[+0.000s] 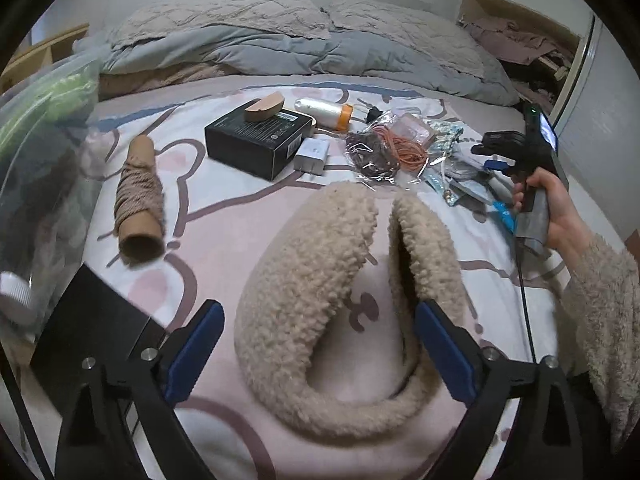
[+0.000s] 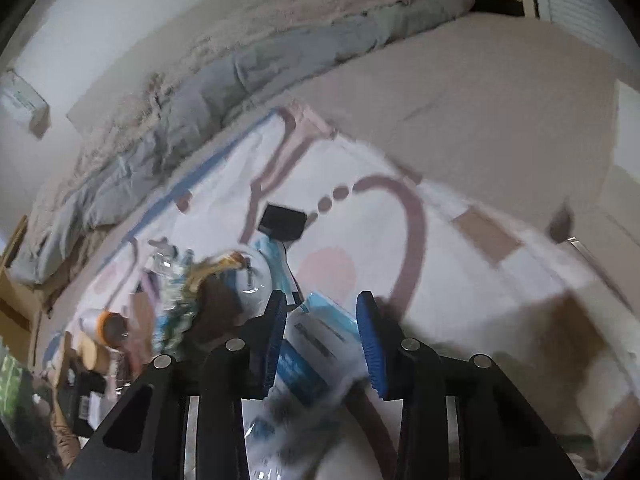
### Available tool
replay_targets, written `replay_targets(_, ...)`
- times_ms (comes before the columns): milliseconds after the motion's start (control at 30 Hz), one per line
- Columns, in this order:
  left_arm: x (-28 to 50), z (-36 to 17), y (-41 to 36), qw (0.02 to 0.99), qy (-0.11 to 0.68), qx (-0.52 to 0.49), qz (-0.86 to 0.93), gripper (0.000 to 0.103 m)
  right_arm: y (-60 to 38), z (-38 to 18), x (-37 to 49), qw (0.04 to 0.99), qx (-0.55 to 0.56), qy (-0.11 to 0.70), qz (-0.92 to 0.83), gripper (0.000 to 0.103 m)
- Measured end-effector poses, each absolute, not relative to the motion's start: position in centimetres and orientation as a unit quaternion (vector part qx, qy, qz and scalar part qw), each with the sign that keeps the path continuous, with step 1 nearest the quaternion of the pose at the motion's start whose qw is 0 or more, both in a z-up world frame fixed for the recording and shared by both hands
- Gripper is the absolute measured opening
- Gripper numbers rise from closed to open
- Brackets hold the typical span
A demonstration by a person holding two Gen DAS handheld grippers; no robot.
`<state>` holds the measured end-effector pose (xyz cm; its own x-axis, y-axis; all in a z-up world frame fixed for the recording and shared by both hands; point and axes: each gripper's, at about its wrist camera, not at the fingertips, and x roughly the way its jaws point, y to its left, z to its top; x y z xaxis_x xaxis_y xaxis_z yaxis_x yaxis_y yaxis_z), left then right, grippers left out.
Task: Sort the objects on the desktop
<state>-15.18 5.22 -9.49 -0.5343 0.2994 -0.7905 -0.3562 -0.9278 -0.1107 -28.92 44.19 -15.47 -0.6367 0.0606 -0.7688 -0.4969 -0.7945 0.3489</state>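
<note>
Fleece, cream and curly, fills the middle of the left wrist view: a pair of earmuffs [image 1: 320, 320] lies on the patterned bed sheet [image 1: 224, 208] between the wide-apart jaws of the left gripper [image 1: 320, 354], whose blue pads do not press on it. I judge that the earmuffs lie free on the bed and this hand has nothing to carry.

At 3 o'clock in that view a hand [image 1: 560, 216] in a fleecy sleeve carries the right gripper [image 2: 322, 340] over a heap of small packets [image 1: 400, 144]. In the right wrist view its jaws stand narrow around a blue and white packet [image 2: 316, 344]; blur hides whether the pads actually press on it.

The step in hand looks like picking this packet out of the heap. Next, the right gripper needs a sure hold before lifting, since the wrapper looks slippery. At 12 o'clock a black box [image 1: 256, 140], a white charger [image 1: 313, 155] and a yarn roll [image 1: 138, 196] wait unsorted.
</note>
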Motion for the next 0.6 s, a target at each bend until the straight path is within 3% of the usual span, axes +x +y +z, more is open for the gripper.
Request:
replay_targets(300, -16.3, -11.2, 5.0, 0.176, 0.032, -0.476, 0.861, 0.097, 38.4, -16.7, -29.3, 0.113, -0.459, 0.147, 0.869, 0.037)
replay_targets(600, -14.9, -9.5, 3.3, 0.168, 0.012, -0.457, 0.873, 0.097, 35.5, -16.6, -25.1, 0.078, -0.491, 0.121, 0.859, 0.037)
